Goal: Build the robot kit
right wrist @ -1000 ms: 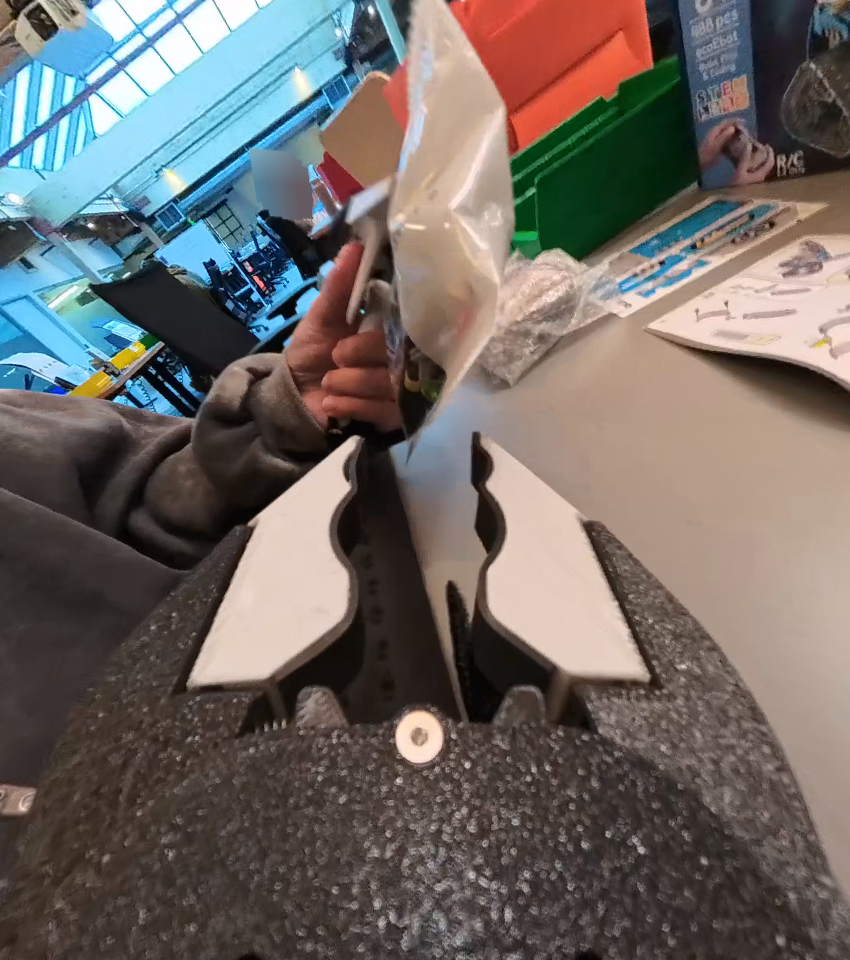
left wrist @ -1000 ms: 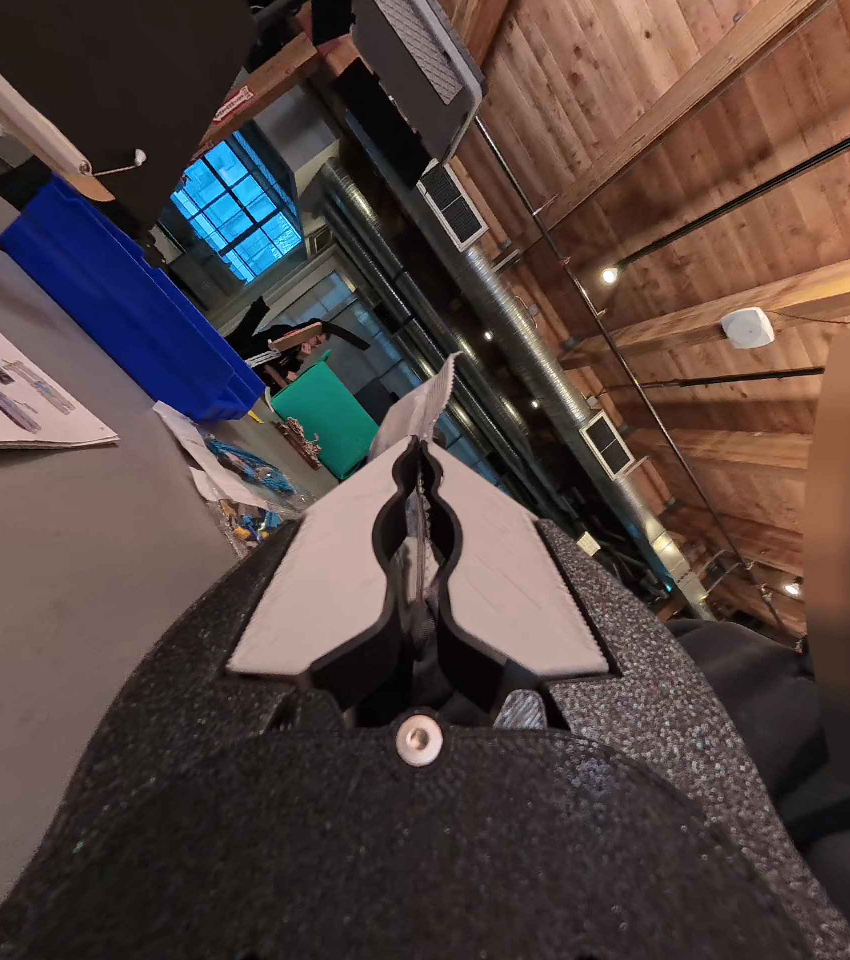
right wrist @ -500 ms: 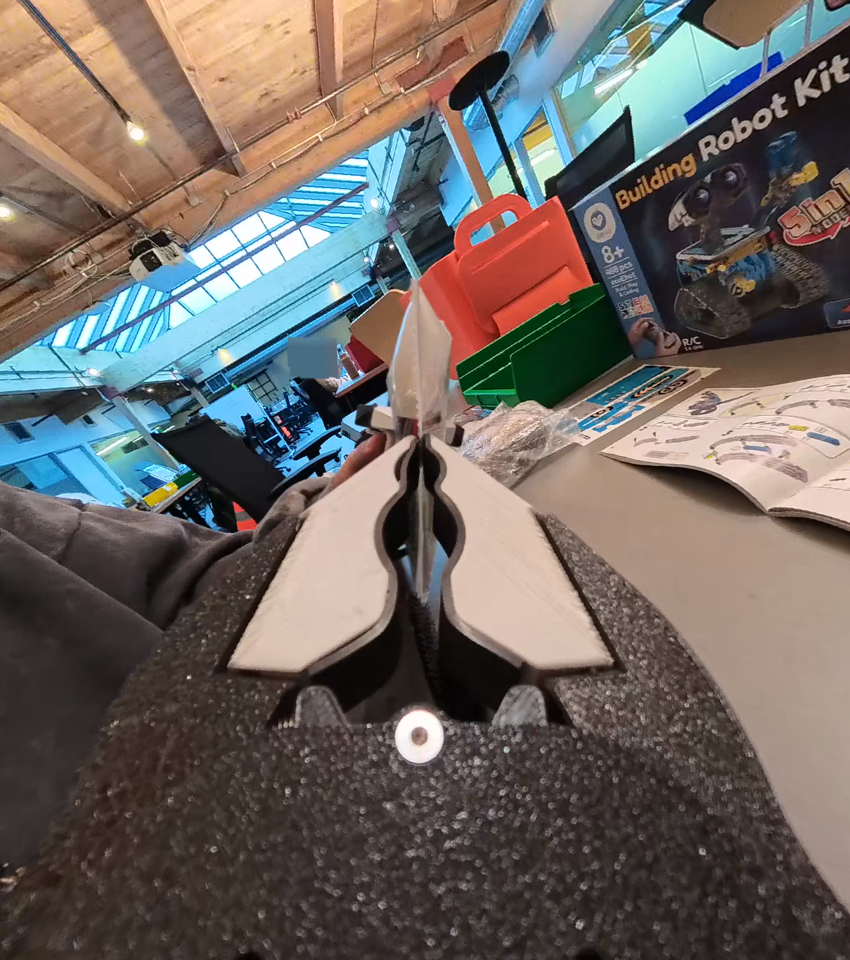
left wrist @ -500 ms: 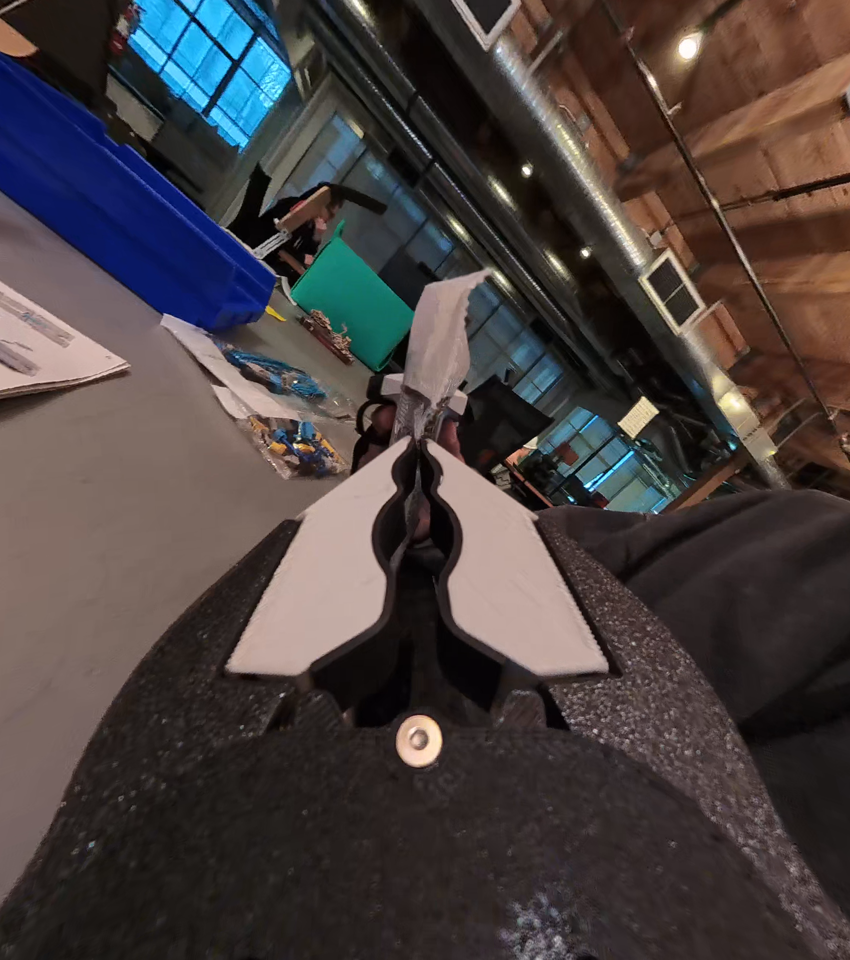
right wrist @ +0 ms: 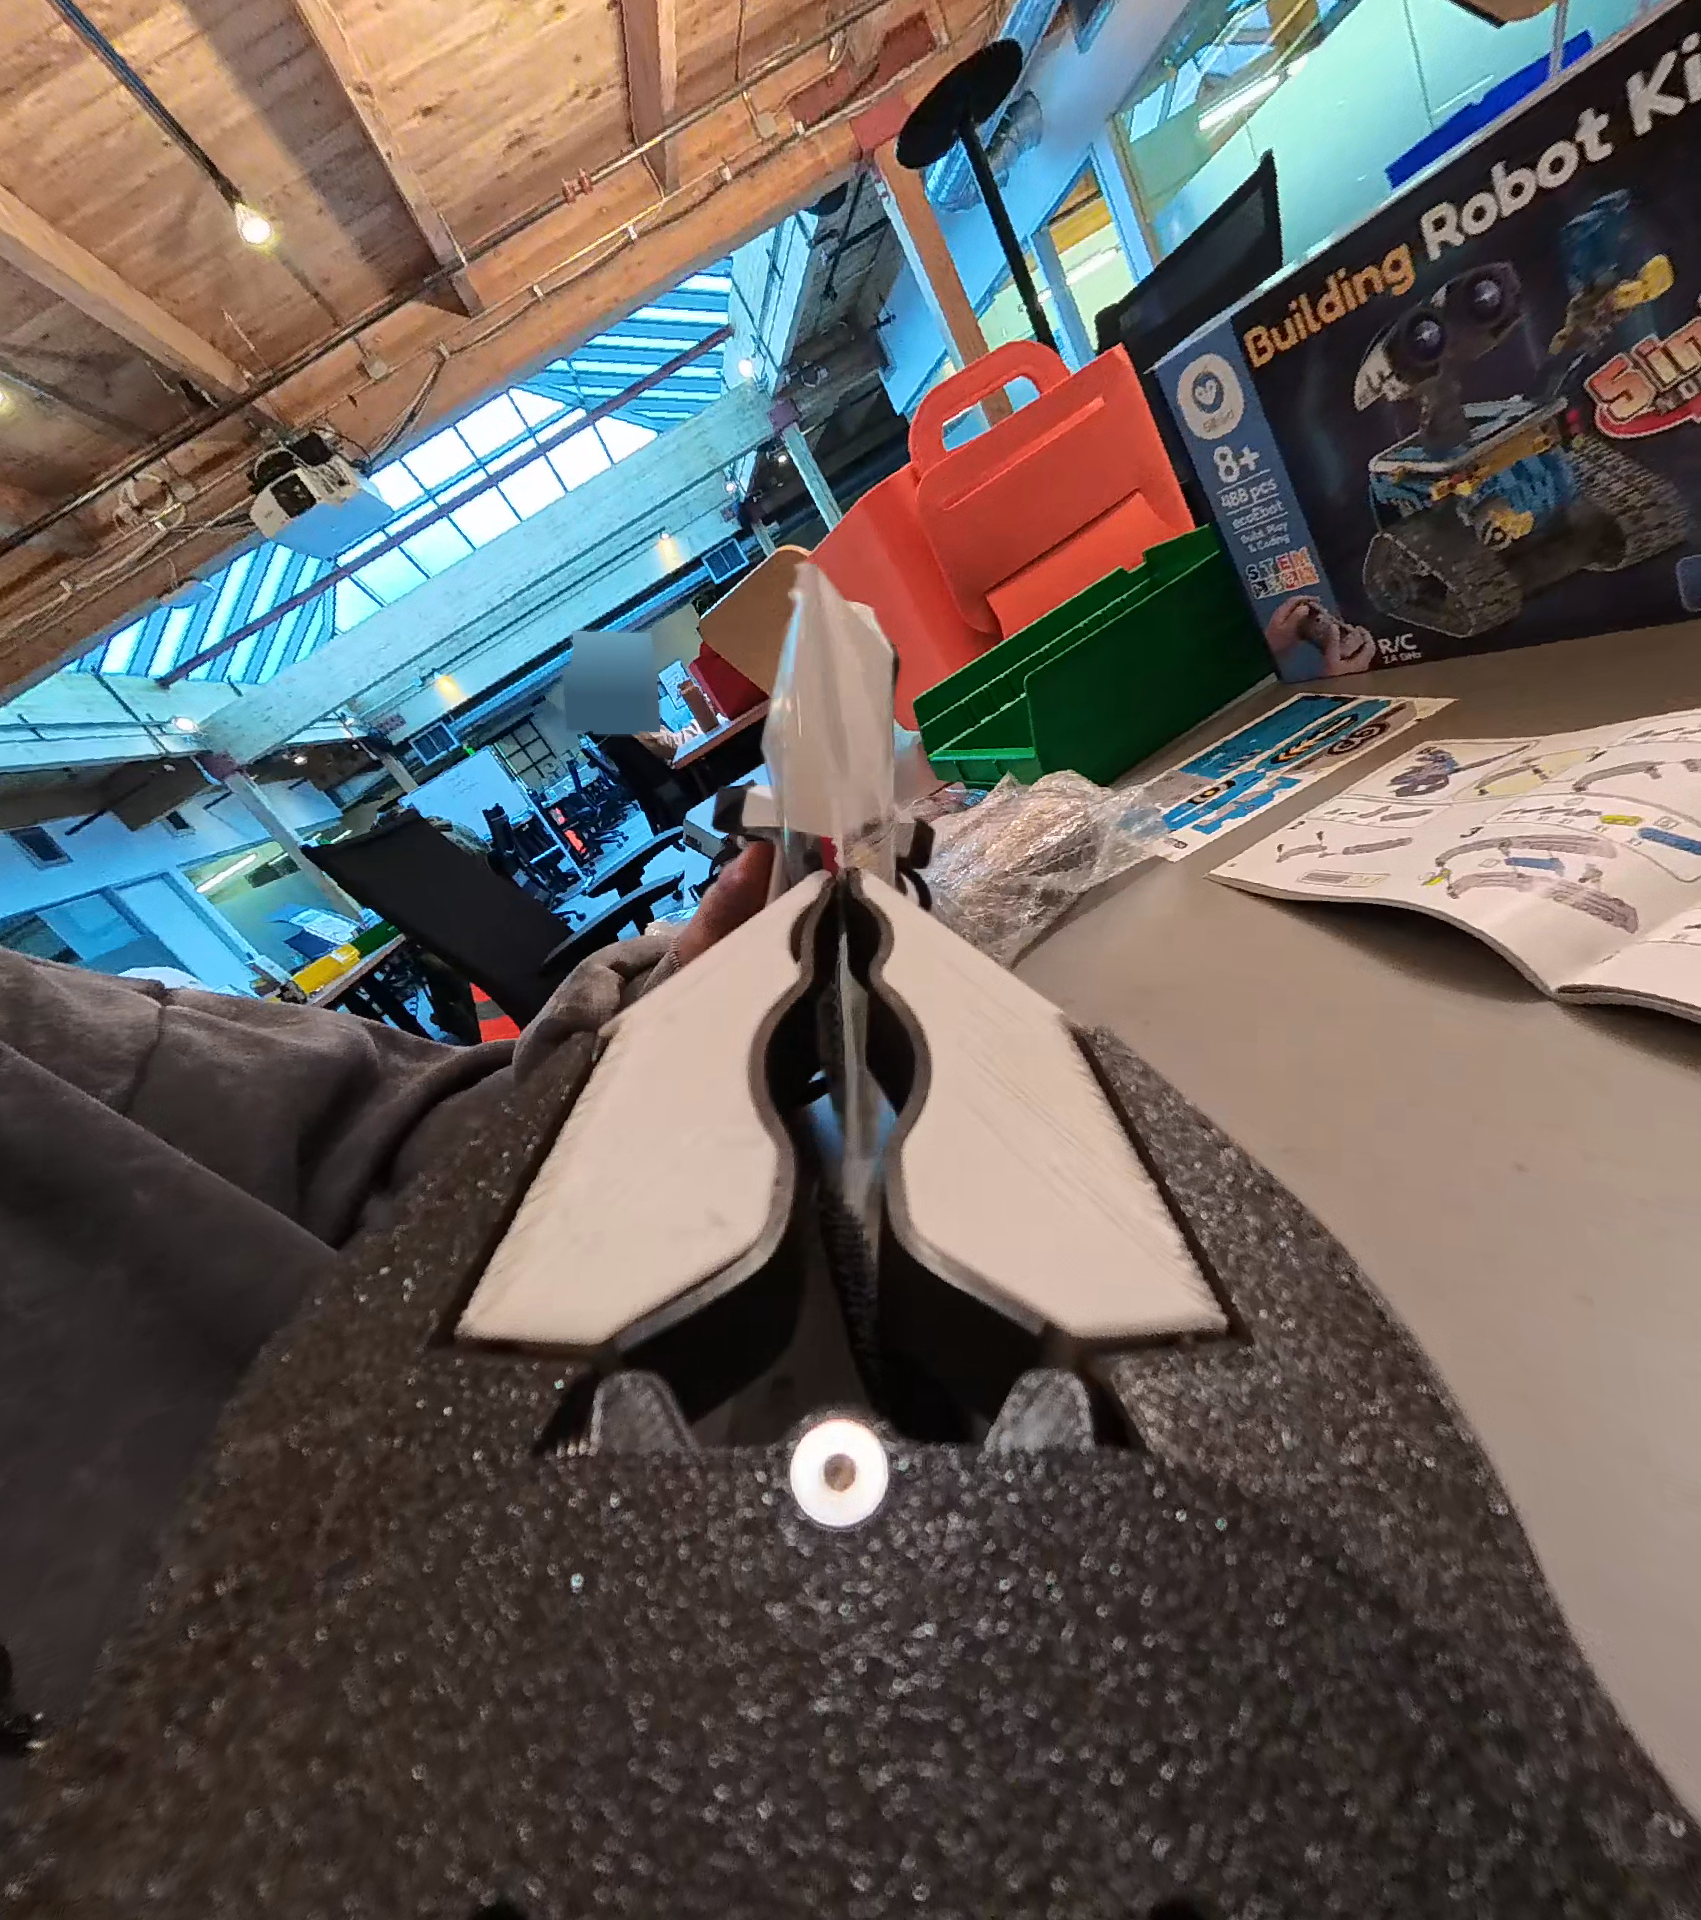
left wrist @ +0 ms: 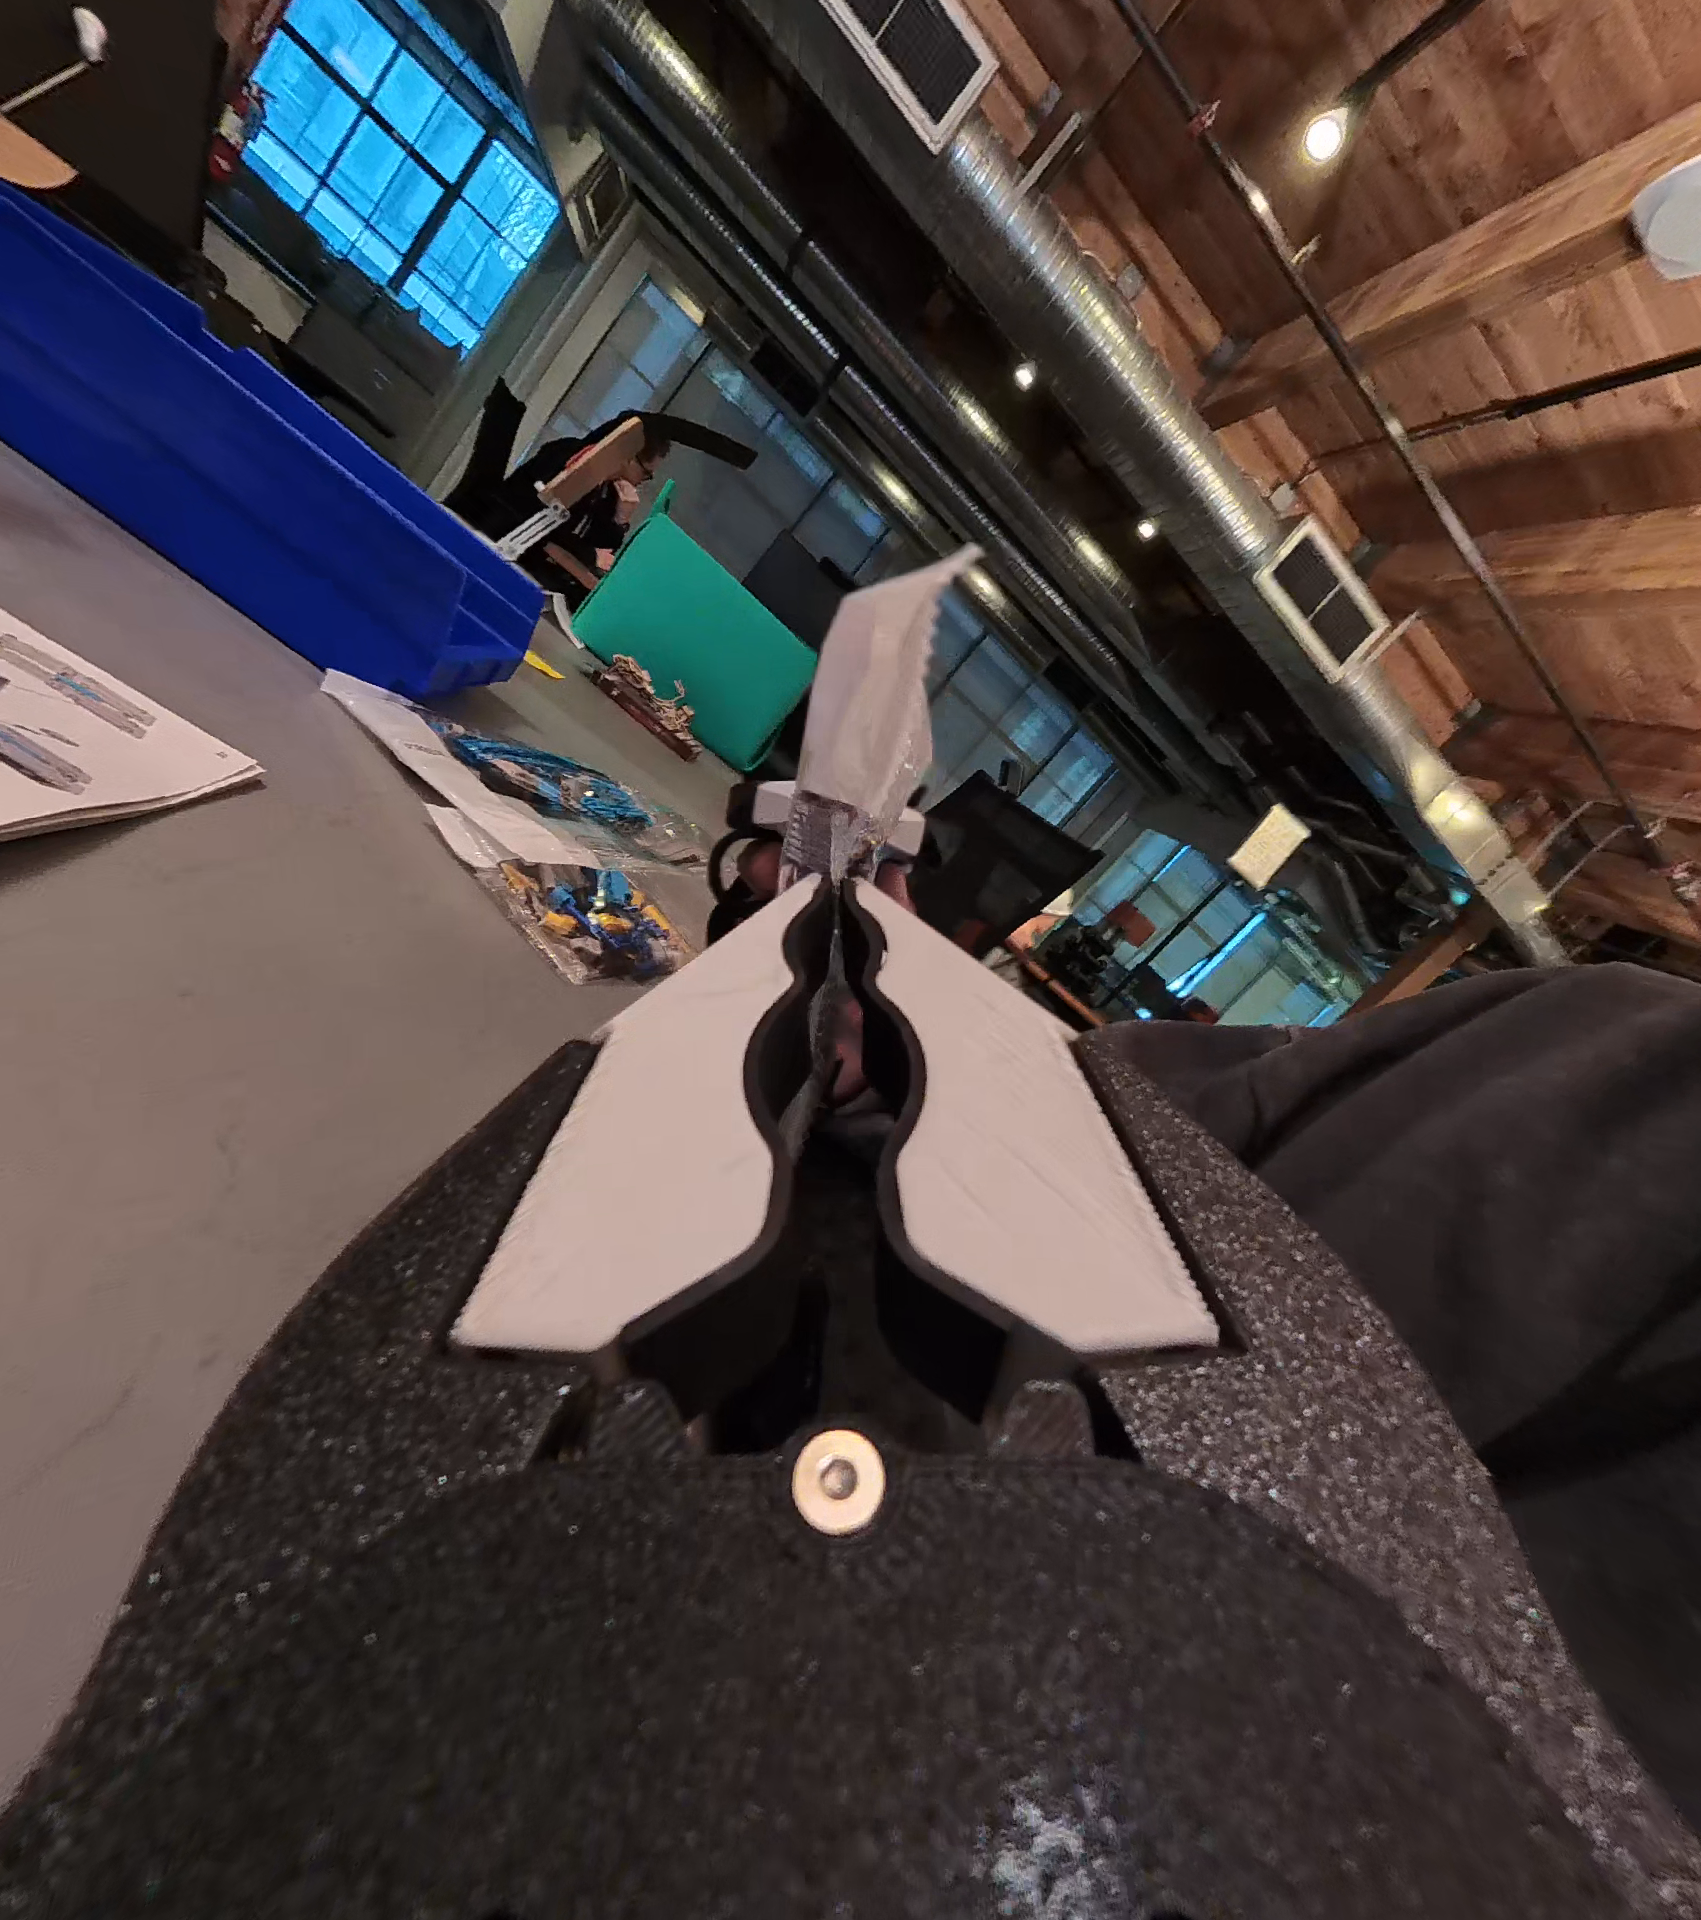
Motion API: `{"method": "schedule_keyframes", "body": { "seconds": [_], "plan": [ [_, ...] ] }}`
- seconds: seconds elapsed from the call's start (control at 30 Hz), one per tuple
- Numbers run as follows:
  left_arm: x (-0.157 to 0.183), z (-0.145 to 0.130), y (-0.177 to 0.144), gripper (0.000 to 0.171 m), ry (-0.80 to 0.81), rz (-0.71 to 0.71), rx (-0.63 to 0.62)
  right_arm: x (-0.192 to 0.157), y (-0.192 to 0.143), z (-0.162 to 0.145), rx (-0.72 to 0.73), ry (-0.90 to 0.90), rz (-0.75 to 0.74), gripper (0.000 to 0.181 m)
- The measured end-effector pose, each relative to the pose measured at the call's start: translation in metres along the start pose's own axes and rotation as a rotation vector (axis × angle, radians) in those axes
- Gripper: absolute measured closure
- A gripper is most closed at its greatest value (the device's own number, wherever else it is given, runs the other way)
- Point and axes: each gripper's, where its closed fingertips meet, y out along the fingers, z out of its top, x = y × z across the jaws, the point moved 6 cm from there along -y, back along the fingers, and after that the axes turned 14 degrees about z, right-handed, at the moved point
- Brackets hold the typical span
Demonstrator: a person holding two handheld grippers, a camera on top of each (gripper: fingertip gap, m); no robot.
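Both tongs are closed on the same clear plastic bag (left wrist: 867,717), one from each side: the left tongs (left wrist: 838,883) pinch its lower edge with jaws pressed together, and the right tongs (right wrist: 841,878) clamp it the same way, the bag's crinkled top standing up above the tips. The bag is held up off the grey tabletop (left wrist: 150,1039). Around the bag, in the left wrist view, an instruction booklet (left wrist: 15,717), bags of blue pieces (left wrist: 576,904) and a blue bin (left wrist: 181,457) lie off to its left. In the right wrist view, a green tray (right wrist: 1095,665), an orange case (right wrist: 1012,499), a robot kit box (right wrist: 1511,395) and an open booklet (right wrist: 1573,852) sit to its right.
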Motion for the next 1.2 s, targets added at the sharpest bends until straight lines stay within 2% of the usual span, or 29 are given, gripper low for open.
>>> {"method": "schedule_keyframes", "body": {
  "seconds": [0.13, 0.27, 0.37, 0.47, 0.57, 0.67, 0.97, 1.0, 1.07, 1.13, 1.2],
  "plan": [
    [-0.001, -0.001, 0.001, 0.171, 0.077, 0.064, -0.015, 0.001, -0.003, 0.002, 0.006, 0.005, -0.002, 0.181],
    [-0.001, -0.002, 0.002, 0.171, 0.061, 0.052, -0.020, 0.001, -0.003, 0.002, 0.008, 0.003, -0.005, 0.181],
    [0.008, -0.011, 0.008, 0.171, 0.084, 0.002, -0.077, 0.002, 0.002, -0.005, -0.057, -0.010, -0.030, 0.181],
    [0.008, -0.014, 0.015, 0.171, 0.167, 0.074, -0.085, 0.001, 0.007, -0.009, -0.094, -0.036, -0.041, 0.181],
    [-0.003, -0.002, 0.002, 0.171, 0.090, 0.094, -0.019, 0.002, -0.003, 0.000, -0.014, -0.007, -0.035, 0.181],
    [-0.006, -0.002, -0.001, 0.171, 0.095, 0.111, -0.026, 0.004, -0.002, -0.001, -0.018, -0.001, -0.036, 0.181],
    [0.002, -0.006, 0.001, 0.171, 0.090, 0.045, -0.041, 0.002, -0.004, 0.002, -0.002, -0.030, -0.049, 0.181],
    [0.004, -0.007, 0.001, 0.171, 0.133, 0.054, -0.054, -0.001, -0.004, 0.004, -0.015, -0.087, -0.065, 0.181],
    [0.011, -0.012, -0.001, 0.171, 0.320, 0.118, -0.080, -0.016, 0.000, 0.004, -0.121, -0.334, -0.111, 0.181],
    [0.015, -0.021, -0.007, 0.171, 0.547, 0.198, -0.142, -0.028, 0.002, -0.007, -0.358, -0.627, -0.182, 0.181],
    [0.016, -0.030, -0.012, 0.171, 0.676, 0.257, -0.198, -0.035, 0.003, -0.023, -0.548, -0.790, -0.174, 0.181]
  ]
}}
